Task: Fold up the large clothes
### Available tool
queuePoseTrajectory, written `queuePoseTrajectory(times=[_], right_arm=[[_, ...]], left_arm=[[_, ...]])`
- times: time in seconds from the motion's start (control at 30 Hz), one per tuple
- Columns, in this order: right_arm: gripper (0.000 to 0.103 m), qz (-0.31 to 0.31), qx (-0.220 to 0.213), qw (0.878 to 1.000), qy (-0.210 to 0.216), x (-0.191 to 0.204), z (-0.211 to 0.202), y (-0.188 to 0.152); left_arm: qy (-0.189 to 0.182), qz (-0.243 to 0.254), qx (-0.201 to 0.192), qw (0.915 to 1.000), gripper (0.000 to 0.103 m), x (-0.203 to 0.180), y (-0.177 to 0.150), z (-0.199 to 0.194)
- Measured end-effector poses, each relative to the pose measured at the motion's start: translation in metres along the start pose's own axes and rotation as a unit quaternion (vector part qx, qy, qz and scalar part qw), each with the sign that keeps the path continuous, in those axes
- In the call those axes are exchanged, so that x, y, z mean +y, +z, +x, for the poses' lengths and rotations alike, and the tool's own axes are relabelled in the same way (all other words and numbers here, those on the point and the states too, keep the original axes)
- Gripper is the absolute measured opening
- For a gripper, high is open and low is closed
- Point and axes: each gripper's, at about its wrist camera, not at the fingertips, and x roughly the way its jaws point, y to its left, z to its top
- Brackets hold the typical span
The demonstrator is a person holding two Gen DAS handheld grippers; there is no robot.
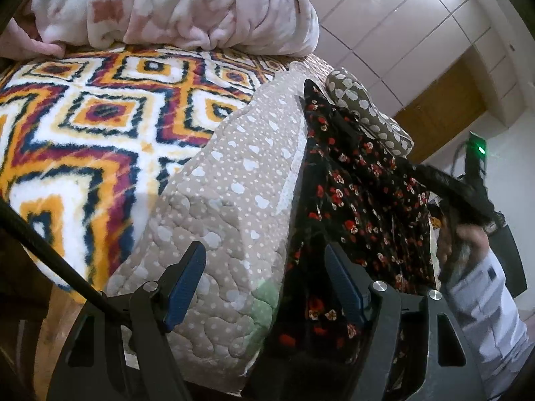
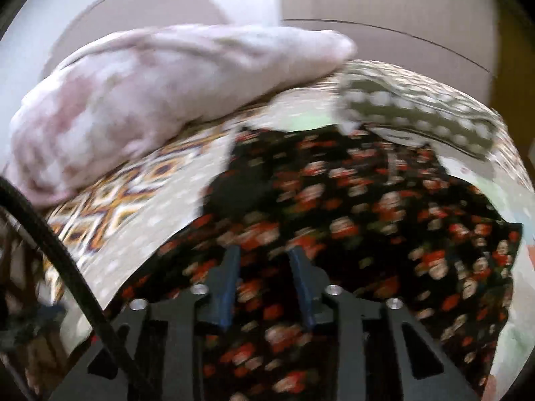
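The dress (image 1: 361,193) in front of me is black with a small print of red and pale flowers, a thin, loose fabric. It lies spread on the bed (image 1: 240,180), over the beige dotted quilt, with its near part hanging down over the bed's edge. From my left side I see it crumpled into long folds running away from me, one dark corner (image 1: 311,87) sticking up at the far end. From my right side, blurred, the dress (image 2: 334,200) fans out wide and mostly flat, its far edge reaching close to a spotted pillow (image 2: 418,113).
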Motion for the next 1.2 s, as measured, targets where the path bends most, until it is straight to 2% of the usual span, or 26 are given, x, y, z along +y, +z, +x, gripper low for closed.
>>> queuePoseTrajectory(times=[0.13, 0.2, 0.27, 0.3, 0.33, 0.37, 0.4, 0.43, 0.47, 0.57, 0.67, 0.73, 0.83, 0.9, 0.93, 1.0, 1.03, 1.1, 1.2], right_arm=[[0.026, 0.026, 0.002, 1.0, -0.007, 0.003, 0.031, 0.021], [0.026, 0.035, 0.0, 0.999, 0.008, 0.017, 0.049, 0.03], [0.04, 0.05, 0.008, 0.998, 0.03, 0.029, 0.066, 0.035], [0.061, 0.053, 0.021, 0.998, 0.039, 0.036, 0.077, 0.038], [0.068, 0.047, 0.032, 0.998, 0.032, 0.042, 0.087, 0.038], [0.068, 0.03, 0.047, 0.998, 0.004, 0.049, 0.099, 0.037], [0.05, 0.01, 0.06, 0.998, -0.027, 0.055, 0.109, 0.035], [0.02, 0.006, 0.061, 0.997, -0.043, 0.057, 0.113, 0.034], [0.014, 0.012, 0.055, 0.997, -0.046, 0.055, 0.11, 0.034], [0.008, 0.043, 0.004, 0.999, -0.025, 0.05, 0.088, 0.044], [0.008, 0.048, -0.017, 0.999, -0.012, 0.057, 0.084, 0.059], [0.008, 0.051, -0.008, 0.999, 0.003, 0.061, 0.096, 0.064], [0.014, 0.063, 0.046, 0.996, 0.031, 0.058, 0.123, 0.061], [0.016, 0.101, 0.027, 0.993, 0.06, 0.045, 0.102, 0.056], [0.023, 0.116, 0.021, 0.99, 0.078, 0.038, 0.089, 0.054], [0.032, 0.134, 0.003, 0.986, 0.096, 0.017, 0.045, 0.049], [0.042, 0.137, -0.009, 0.985, 0.1, 0.005, 0.023, 0.045], [0.055, 0.149, -0.024, 0.984, 0.095, -0.028, -0.027, 0.029], [0.063, 0.185, -0.035, 0.98, 0.07, -0.087, -0.089, -0.01]], left_arm=[[0.001, 0.0, 0.004, 1.0, 0.072, 0.001, -0.001, 0.002], [0.001, 0.0, 0.004, 1.0, 0.072, 0.002, -0.001, 0.002], [0.004, -0.002, 0.004, 1.0, 0.072, 0.005, -0.001, 0.002], [0.004, -0.003, 0.004, 1.0, 0.072, 0.006, 0.0, 0.003], [0.004, -0.004, 0.004, 1.0, 0.072, 0.007, 0.0, 0.003], [0.005, -0.004, 0.004, 1.0, 0.072, 0.007, 0.0, 0.003], [0.005, -0.004, 0.004, 1.0, 0.072, 0.008, 0.0, 0.003], [0.005, -0.004, 0.004, 1.0, 0.072, 0.008, 0.0, 0.002], [0.004, -0.002, 0.004, 1.0, 0.072, 0.009, 0.001, 0.002], [0.004, 0.0, 0.002, 1.0, 0.072, 0.007, 0.003, 0.003], [0.006, 0.006, -0.001, 1.0, 0.072, 0.002, 0.006, 0.003], [0.007, 0.011, -0.002, 0.9999, 0.072, -0.004, 0.007, 0.002], [0.009, 0.02, -0.004, 0.9998, 0.072, -0.013, 0.007, -0.001], [0.01, 0.028, -0.005, 0.9995, 0.073, -0.018, 0.007, -0.004], [0.011, 0.03, -0.004, 0.9995, 0.073, -0.019, 0.007, -0.004], [0.008, 0.035, -0.001, 0.9994, 0.073, -0.024, 0.007, -0.003], [0.007, 0.041, 0.0, 0.9991, 0.073, -0.027, 0.007, -0.002], [0.009, 0.053, 0.003, 0.9986, 0.073, -0.032, 0.009, 0.002], [-0.003, 0.068, 0.025, 0.9974, 0.073, -0.039, 0.018, 0.017]])
